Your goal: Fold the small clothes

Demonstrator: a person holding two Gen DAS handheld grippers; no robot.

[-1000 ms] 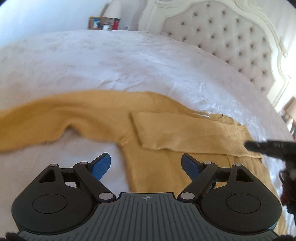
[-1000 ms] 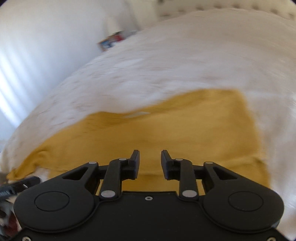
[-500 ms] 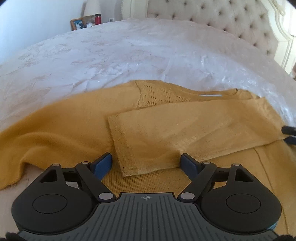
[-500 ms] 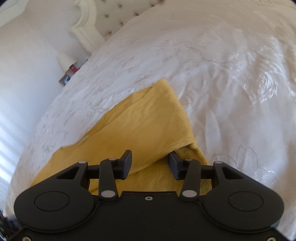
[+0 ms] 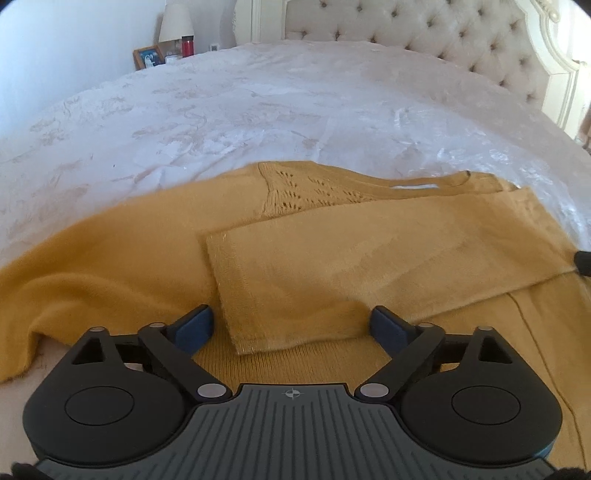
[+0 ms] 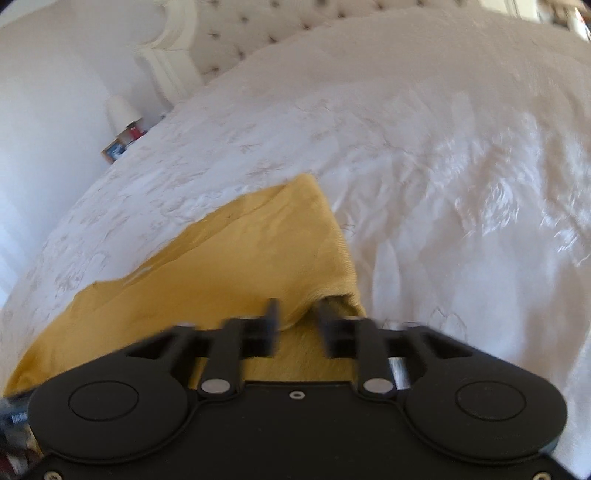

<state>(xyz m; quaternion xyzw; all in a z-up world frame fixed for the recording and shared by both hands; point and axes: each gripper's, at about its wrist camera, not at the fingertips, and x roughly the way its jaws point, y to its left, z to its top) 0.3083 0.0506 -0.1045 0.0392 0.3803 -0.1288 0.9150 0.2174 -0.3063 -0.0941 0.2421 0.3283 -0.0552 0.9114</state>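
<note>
Both tools opening: left tool [image 5: 291, 326] straddles sleeve [image 5: 369, 266]; right tool [image 6: 297, 325] straddles fold.

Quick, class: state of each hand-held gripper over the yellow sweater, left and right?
Left hand-held gripper: open and opening, sleeve cuff between jaws, not gripped.
Right hand-held gripper: opening, sweater fold between jaws, not gripped.

a mustard-yellow knitted sweater [image 5: 147, 251] lies across the lower half of the frame on a white embroidered bedspread [image 5: 258, 110], one sleeve [image 5: 369, 266] folded over its body; a tufted headboard [image 5: 443, 33] stands upper right, a framed photo [image 5: 147, 57] upper left.
</note>
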